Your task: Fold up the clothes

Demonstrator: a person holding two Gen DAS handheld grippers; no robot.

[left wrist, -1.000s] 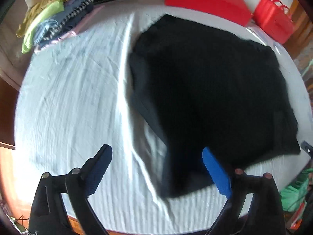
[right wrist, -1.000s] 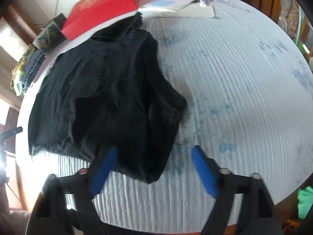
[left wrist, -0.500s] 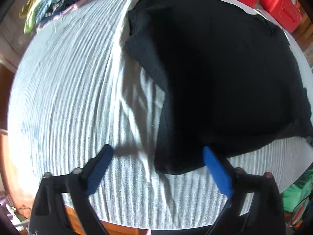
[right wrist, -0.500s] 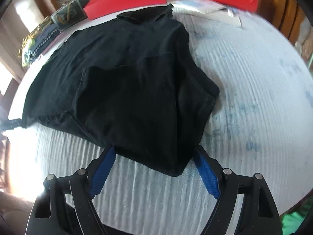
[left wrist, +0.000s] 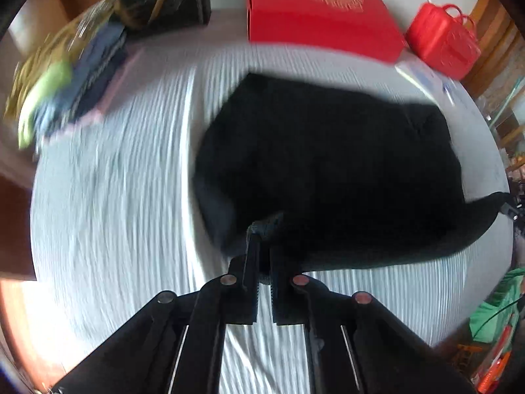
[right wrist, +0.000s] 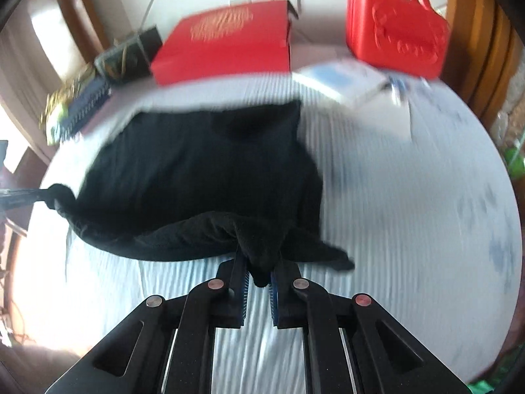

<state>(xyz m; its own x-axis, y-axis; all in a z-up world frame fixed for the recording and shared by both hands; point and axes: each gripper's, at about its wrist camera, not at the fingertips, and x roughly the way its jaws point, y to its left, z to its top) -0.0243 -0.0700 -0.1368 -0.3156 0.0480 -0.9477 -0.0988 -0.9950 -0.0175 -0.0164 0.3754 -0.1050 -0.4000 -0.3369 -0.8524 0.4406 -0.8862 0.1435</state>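
Black garment hem pinched btwn both grippers' jaws, prob lifted

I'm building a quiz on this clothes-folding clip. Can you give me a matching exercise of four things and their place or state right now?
Things:
1. black garment
2. red flat box
3. red handled case
4. stack of folded clothes

Place or state:
A. piled at the far left edge of the bed
B. near edge pinched by the left claw and the right claw
C. at the far right corner, handles up
D. lying beyond the garment, gold emblem on its lid

Pairs: 1-B, 2-D, 3-C, 4-A
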